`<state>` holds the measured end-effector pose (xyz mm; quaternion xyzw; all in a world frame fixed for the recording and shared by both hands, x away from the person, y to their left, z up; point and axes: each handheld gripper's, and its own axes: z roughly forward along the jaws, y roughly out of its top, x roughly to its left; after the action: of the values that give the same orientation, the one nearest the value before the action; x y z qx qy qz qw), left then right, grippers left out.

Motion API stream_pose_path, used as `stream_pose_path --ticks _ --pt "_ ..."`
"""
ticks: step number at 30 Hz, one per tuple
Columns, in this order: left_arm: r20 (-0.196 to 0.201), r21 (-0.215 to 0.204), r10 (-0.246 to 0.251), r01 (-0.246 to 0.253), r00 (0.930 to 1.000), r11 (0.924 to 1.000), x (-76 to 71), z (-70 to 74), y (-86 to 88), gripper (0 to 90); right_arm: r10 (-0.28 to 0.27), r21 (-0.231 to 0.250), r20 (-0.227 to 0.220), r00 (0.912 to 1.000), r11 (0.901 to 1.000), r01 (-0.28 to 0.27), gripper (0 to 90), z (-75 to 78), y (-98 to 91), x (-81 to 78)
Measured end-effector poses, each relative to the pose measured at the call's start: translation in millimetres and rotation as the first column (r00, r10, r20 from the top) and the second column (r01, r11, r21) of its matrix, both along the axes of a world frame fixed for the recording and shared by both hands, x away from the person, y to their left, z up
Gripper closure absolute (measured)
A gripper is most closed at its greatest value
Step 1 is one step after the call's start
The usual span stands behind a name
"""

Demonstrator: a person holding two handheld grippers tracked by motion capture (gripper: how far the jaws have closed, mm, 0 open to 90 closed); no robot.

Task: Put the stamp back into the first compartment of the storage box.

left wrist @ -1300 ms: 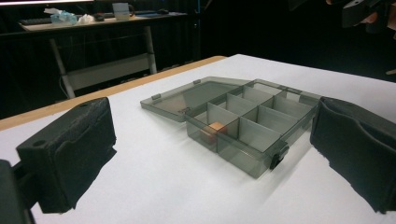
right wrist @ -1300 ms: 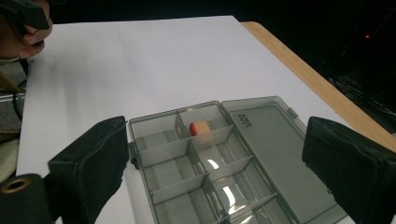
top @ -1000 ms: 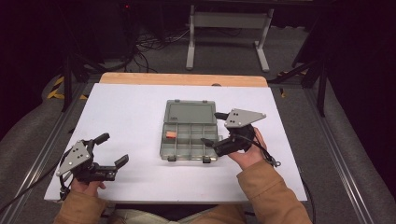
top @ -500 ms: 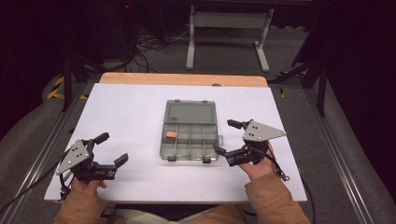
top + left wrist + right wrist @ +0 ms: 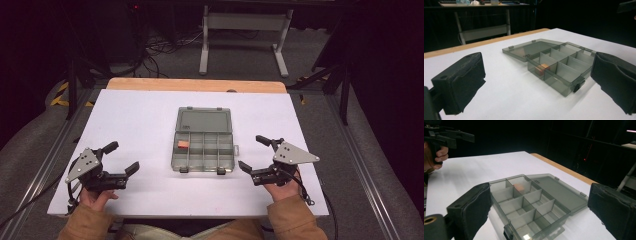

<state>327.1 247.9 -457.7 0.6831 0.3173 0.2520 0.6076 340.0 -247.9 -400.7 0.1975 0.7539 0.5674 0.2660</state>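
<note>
Both tongs, left [image 5: 123, 157] and right [image 5: 251, 153], gape empty over white table [image 5: 135, 115]; dark room behind.

The compartment box [image 5: 204, 151] lies at the centre of the table [image 5: 135, 120], its lid [image 5: 202, 120] flat at twelve o'clock. A small block [image 5: 183, 145] sits in a compartment on the box's nine o'clock side. The left gripper [image 5: 121, 156] lies toward eight o'clock of the box, the right gripper [image 5: 254, 153] toward four o'clock, both apart from it.

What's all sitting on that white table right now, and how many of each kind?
Hand-held tool: 2, the left tool and the right tool, both with jaws open
Grey compartment box, lid open: 1
Small orange block inside the box: 1
Total: 4
</note>
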Motion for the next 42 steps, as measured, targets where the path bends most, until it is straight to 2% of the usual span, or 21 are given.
stream_pose_path --ticks 6,10,21,27,31,33,42 --pt "0.0 -0.001 -0.023 0.023 0.9997 0.9997 2.1 -2.2 0.6 0.4 -0.016 0.02 -0.005 0.9999 0.9997 0.016 4.8 -14.6 -12.3 -4.4" --pt "0.008 0.002 -0.046 0.046 0.9989 0.999 2.3 -2.5 0.2 0.5 -0.031 0.013 0.011 0.9995 0.9995 0.03 4.8 -24.1 -17.7 -7.1" --pt "0.016 -0.018 -0.062 0.063 0.9979 0.9979 2.6 -5.3 2.8 0.5 -0.062 0.016 -0.041 0.9972 0.9979 0.063 3.5 -55.8 -25.2 -12.9" --pt "0.024 -0.013 -0.065 0.065 0.9976 0.9978 3.0 -6.8 4.7 0.5 -0.059 0.016 -0.067 0.996 0.9981 0.06 3.2 -64.5 -21.9 -13.9" --pt "0.021 -0.015 -0.067 0.068 0.9975 0.9976 3.3 -8.7 6.9 0.5 -0.076 0.022 -0.074 0.9943 0.9967 0.078 2.5 -68.2 -20.6 -13.1" --pt "0.013 -0.029 -0.061 0.061 0.9981 0.9977 3.6 -9.6 7.9 0.5 -0.084 0.01 -0.085 0.9928 0.9963 0.085 2.2 -69.9 -19.6 -11.8" --pt "0.019 -0.03 -0.046 0.047 0.9988 0.9984 2.9 -9.9 10.0 0.5 -0.095 0.026 -0.084 0.9919 0.9949 0.097 1.8 -69.8 -21.5 -11.1"
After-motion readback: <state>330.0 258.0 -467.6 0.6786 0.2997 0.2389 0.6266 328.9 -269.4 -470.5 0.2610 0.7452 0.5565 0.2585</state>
